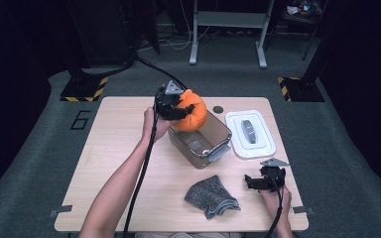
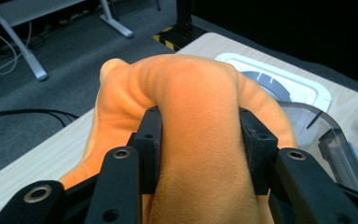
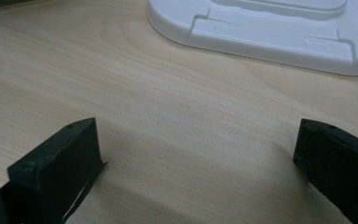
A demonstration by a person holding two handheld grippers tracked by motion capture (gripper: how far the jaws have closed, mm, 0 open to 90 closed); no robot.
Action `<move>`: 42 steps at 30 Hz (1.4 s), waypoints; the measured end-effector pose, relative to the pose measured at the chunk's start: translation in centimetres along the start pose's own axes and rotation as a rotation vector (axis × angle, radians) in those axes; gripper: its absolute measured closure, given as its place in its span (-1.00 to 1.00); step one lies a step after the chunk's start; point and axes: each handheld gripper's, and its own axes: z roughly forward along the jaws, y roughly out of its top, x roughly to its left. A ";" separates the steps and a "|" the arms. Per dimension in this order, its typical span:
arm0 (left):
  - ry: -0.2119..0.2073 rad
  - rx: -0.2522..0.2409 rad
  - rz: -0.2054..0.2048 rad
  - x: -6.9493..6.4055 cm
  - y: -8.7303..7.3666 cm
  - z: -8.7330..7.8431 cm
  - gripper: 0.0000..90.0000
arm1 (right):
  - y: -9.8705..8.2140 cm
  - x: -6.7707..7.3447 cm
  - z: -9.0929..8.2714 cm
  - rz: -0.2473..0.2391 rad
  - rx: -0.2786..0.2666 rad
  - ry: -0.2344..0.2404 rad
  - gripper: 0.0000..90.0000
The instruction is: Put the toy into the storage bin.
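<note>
While left gripper (image 2: 199,140) clamps orange cloth (image 2: 196,93) — right gripper (image 3: 196,149) gapes wide, empty

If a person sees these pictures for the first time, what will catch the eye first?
The bright orange cloth, squeezed in the left gripper over the far end of the clear container at the table's middle. Next, the white lid lying right of the container, and the grey cloth near the front edge, left of the open right gripper.
</note>
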 end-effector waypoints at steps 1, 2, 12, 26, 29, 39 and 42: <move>-0.002 0.002 0.005 -0.1 -0.1 0.2 0.30 | 0.0 0.0 0.0 0.000 0.000 0.000 -1.00; -0.007 0.005 0.010 -0.1 -0.2 0.3 0.30 | 0.0 0.0 0.0 0.000 0.000 0.000 -1.00; -0.017 0.039 0.017 -0.1 -0.9 1.8 0.29 | 0.0 0.0 0.0 -0.003 -0.001 0.000 -1.00; 0.000 0.113 0.026 0.1 -1.9 4.1 0.26 | 0.0 0.0 0.0 -0.006 0.001 0.001 -1.00; -0.001 0.126 0.020 0.3 -2.3 4.5 0.25 | 0.0 0.0 0.0 -0.006 0.001 0.001 -1.00; 0.011 0.163 0.005 0.8 -3.0 5.4 0.21 | 0.0 0.0 0.0 -0.006 0.001 0.001 -1.00; 0.013 0.168 0.004 0.9 -3.1 5.6 0.19 | 0.0 0.0 0.0 -0.006 0.000 0.001 -1.00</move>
